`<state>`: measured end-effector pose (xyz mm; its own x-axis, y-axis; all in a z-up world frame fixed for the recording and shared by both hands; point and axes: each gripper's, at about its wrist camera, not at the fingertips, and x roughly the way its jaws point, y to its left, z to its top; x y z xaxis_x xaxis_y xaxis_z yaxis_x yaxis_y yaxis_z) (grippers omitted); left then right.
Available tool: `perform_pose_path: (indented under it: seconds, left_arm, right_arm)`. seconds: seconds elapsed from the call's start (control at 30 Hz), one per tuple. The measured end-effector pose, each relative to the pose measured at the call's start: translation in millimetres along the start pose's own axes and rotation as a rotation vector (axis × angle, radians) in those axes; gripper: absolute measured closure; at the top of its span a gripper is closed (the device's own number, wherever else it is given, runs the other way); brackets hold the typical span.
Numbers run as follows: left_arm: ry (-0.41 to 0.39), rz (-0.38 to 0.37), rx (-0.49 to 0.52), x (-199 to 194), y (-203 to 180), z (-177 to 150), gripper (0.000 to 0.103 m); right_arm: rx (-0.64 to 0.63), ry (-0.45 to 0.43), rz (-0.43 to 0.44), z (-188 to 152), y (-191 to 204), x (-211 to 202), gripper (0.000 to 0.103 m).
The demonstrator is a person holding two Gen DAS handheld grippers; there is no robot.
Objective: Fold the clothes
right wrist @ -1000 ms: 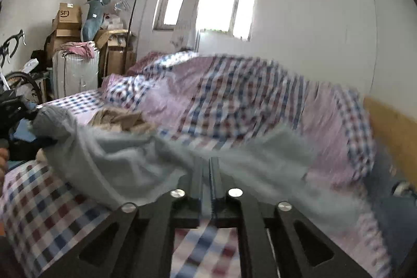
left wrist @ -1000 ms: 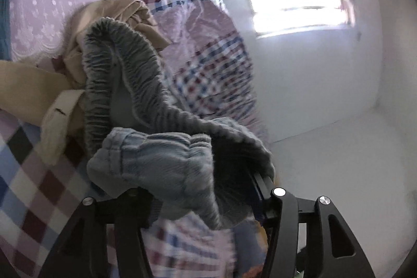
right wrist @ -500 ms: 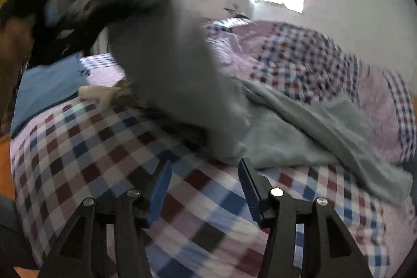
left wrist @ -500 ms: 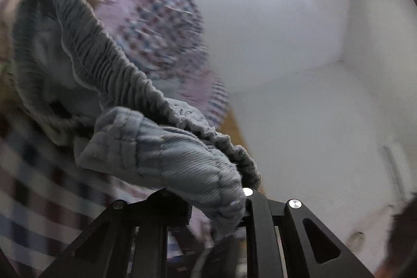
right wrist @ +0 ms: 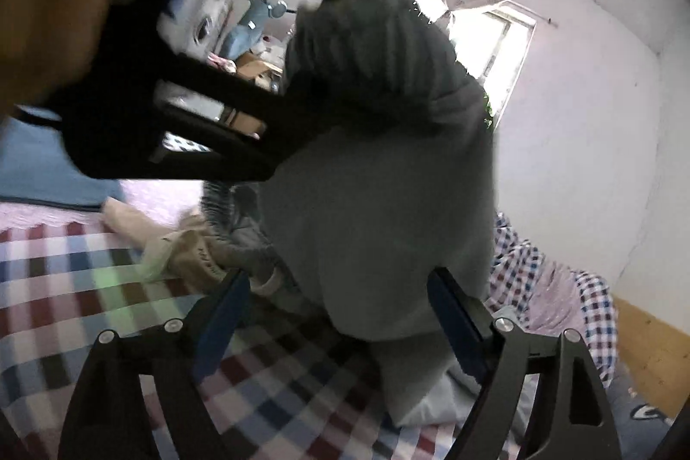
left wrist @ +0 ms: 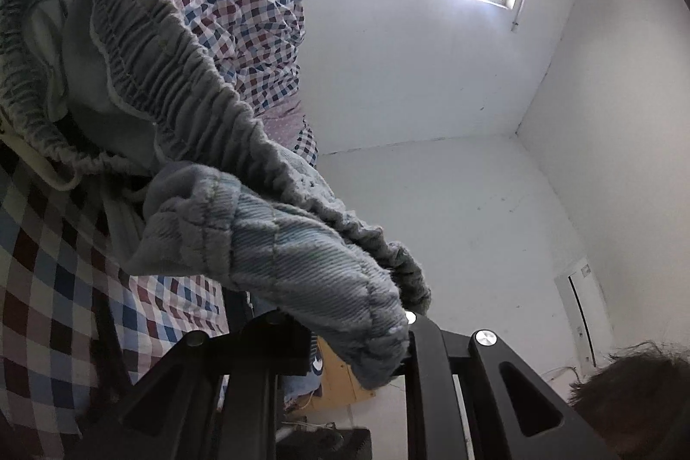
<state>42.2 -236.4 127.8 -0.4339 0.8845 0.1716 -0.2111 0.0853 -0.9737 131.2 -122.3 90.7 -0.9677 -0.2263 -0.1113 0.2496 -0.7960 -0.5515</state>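
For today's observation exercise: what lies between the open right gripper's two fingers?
In the right wrist view, the hanging grey garment fills the gap of the right gripper, with checked bedding below.

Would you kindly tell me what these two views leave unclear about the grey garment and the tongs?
- Left wrist view: the left tongs tips are buried under the grey ribbed-waistband garment, so the contact is hidden.
- Right wrist view: the garment's lower end passes behind the open right tongs; its full shape is cut off.
- Right wrist view: motion blur smears the beige clothing on the checked bedsheet.
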Motion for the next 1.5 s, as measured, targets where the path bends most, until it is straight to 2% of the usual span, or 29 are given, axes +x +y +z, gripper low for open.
perform_pose_path:
  seconds: [0.03, 0.07, 0.1, 0.17, 0.2, 0.23, 0.27, 0.3, 0.33, 0.37, 0.43, 0.5, 0.63, 0.77, 0.93, 1.0, 1.17, 1.23, 1.33, 1.43, 1.5]
  left_arm:
    - [0.005, 0.004, -0.004, 1, 1, 1, 0.088]
    - [0.011, 0.009, -0.008, 2, 2, 2, 0.087]
    - [0.01, 0.041, -0.006, 2, 2, 3, 0.086]
    - [0.001, 0.118, 0.026, -1, 1, 7, 0.082]
    - [-0.007, 0.143, 0.027, -5, 2, 10, 0.076]
    - [-0.024, 0.154, 0.026, -10, 3, 11, 0.062]
    - [-0.047, 0.156, 0.031, -16, 2, 13, 0.053]
    - [-0.072, 0.137, 0.045, -23, -1, 14, 0.04]
    - [-0.097, 0.118, 0.06, -29, -3, 15, 0.019]
    - [-0.146, 0.116, 0.085, -38, -7, 15, 0.011]
    - [-0.242, 0.11, 0.134, -56, -15, 16, 0.009]
    - [-0.289, 0.138, 0.131, -68, -14, 18, 0.009]
    - [-0.301, 0.2, 0.057, -82, 3, 9, 0.009]
    - [-0.28, 0.276, 0.036, -63, 13, 21, 0.009]
    - [-0.224, 0.44, 0.071, -43, 17, 20, 0.009]
    - [-0.213, 0.47, 0.057, -41, 23, 18, 0.009]
    - [-0.193, 0.453, 0.0, -39, 40, 12, 0.009]
    - [-0.198, 0.48, -0.003, -38, 43, 12, 0.009]
    - [-0.234, 0.475, -0.056, -45, 52, 12, 0.009]
    - [-0.257, 0.461, -0.088, -49, 60, 15, 0.009]
    - [-0.288, 0.474, -0.091, -52, 64, 16, 0.009]
  right_arm:
    - [-0.018, 0.004, -0.025, 1, 4, 9, 0.018]
    - [-0.032, 0.011, -0.038, 2, 5, 16, 0.033]
    - [-0.04, 0.018, -0.044, 3, 3, 23, 0.06]
    - [-0.005, 0.042, 0.02, 6, -12, 34, 0.075]
    - [0.031, 0.061, 0.065, 7, -23, 38, 0.08]
    - [0.07, 0.079, 0.087, 7, -35, 40, 0.086]
    - [0.105, 0.094, 0.088, 7, -46, 43, 0.089]
    - [0.139, 0.109, 0.089, 6, -57, 45, 0.091]
    - [0.192, 0.128, 0.087, 4, -70, 48, 0.092]
    - [0.259, 0.149, 0.083, 0, -86, 51, 0.094]
    - [0.383, 0.189, 0.079, -9, -113, 55, 0.094]
    - [0.482, 0.224, 0.087, -21, -134, 57, 0.094]
    - [0.681, 0.293, 0.101, -47, -176, 60, 0.094]
    - [0.737, 0.305, 0.127, -65, -193, 48, 0.094]
    - [0.674, 0.274, 0.152, -61, -192, 28, 0.095]
    - [0.644, 0.258, 0.165, -53, -189, 22, 0.095]
    - [0.51, 0.166, 0.2, -10, -191, -4, 0.096]
    - [0.434, 0.116, 0.207, 14, -194, -19, 0.096]
    - [0.329, 0.049, 0.22, 51, -202, -43, 0.097]
    - [0.274, 0.024, 0.25, 77, -213, -66, 0.097]
    - [0.233, 0.04, 0.298, 87, -212, -83, 0.097]
